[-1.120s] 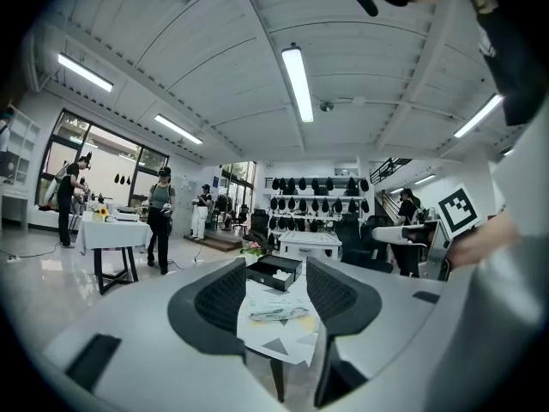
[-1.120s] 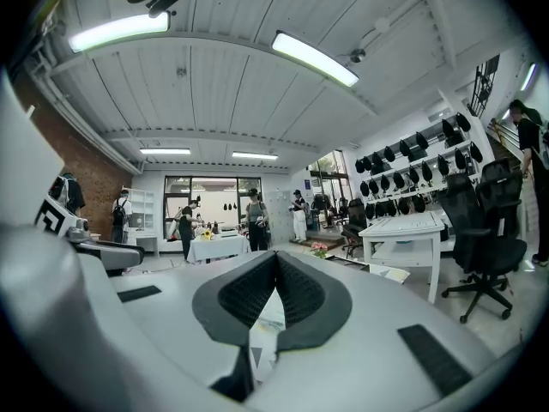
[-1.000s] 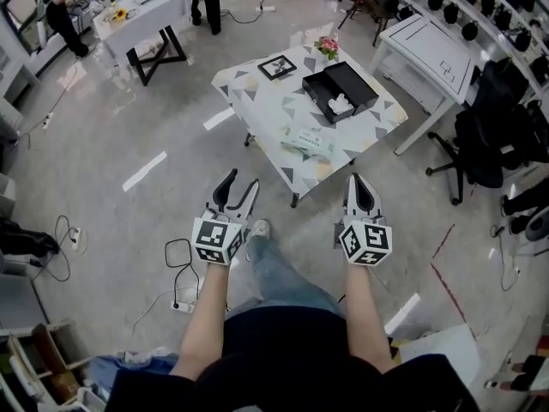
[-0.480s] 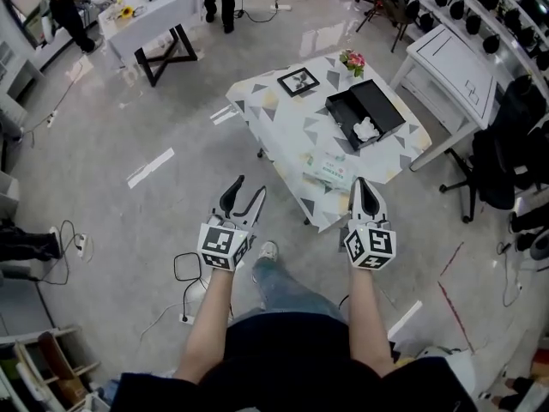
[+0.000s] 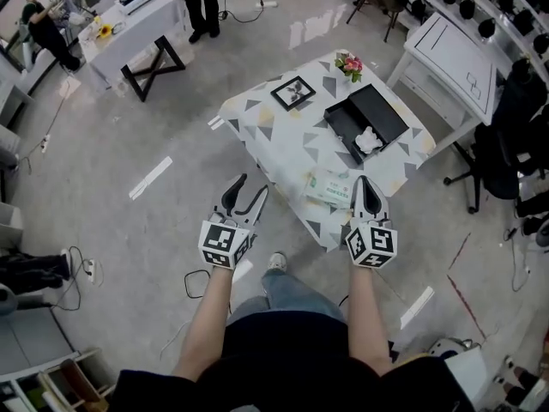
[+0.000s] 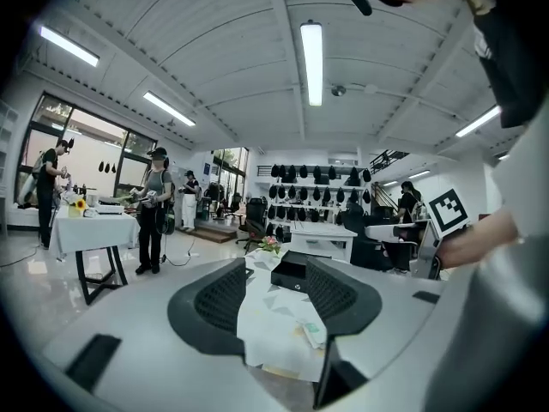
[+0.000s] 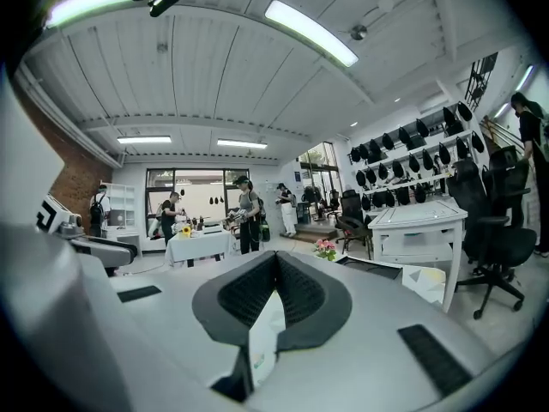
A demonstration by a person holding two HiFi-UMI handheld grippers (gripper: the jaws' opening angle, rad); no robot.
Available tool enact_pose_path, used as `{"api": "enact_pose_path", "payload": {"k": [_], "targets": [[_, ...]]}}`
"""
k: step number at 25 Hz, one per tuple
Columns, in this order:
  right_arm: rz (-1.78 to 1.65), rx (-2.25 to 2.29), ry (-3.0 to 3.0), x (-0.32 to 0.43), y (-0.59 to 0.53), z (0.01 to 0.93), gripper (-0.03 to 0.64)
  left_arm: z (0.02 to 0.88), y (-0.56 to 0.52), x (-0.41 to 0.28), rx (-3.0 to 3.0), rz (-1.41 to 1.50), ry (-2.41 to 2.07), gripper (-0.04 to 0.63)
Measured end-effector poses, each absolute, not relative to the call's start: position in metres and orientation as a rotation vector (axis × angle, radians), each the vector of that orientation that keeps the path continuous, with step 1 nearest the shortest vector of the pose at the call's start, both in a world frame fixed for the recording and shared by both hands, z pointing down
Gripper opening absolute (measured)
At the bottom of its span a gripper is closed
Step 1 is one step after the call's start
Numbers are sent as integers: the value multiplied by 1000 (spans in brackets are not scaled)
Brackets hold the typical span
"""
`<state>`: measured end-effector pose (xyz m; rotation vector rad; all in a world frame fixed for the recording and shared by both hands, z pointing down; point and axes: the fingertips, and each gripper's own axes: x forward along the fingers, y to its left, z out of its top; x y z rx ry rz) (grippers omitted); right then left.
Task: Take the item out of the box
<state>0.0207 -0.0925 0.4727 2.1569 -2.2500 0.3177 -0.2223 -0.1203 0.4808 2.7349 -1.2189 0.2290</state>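
Box (image 5: 341, 133) on the table (image 5: 276, 136) holds a white item (image 5: 369, 139), untouched. Approach step: left gripper (image 5: 247, 185) spread, right gripper (image 5: 366, 182) closed and empty. Next: reach over the table to the box.

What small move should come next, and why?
Probably step forward and reach toward the black box: its white item lies at the table's far side, while the open left tongs and shut right tongs hang short of it.
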Motion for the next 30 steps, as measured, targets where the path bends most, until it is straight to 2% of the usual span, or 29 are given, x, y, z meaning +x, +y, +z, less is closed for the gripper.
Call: {"api": "enact_pose_path", "payload": {"k": [11, 30], "targets": [[339, 2300, -2154, 56, -102, 470, 3, 467, -173, -168, 2843, 253, -1047, 218], [369, 2472, -1959, 105, -105, 474, 2, 477, -206, -75, 2932, 288, -714, 218]]}}
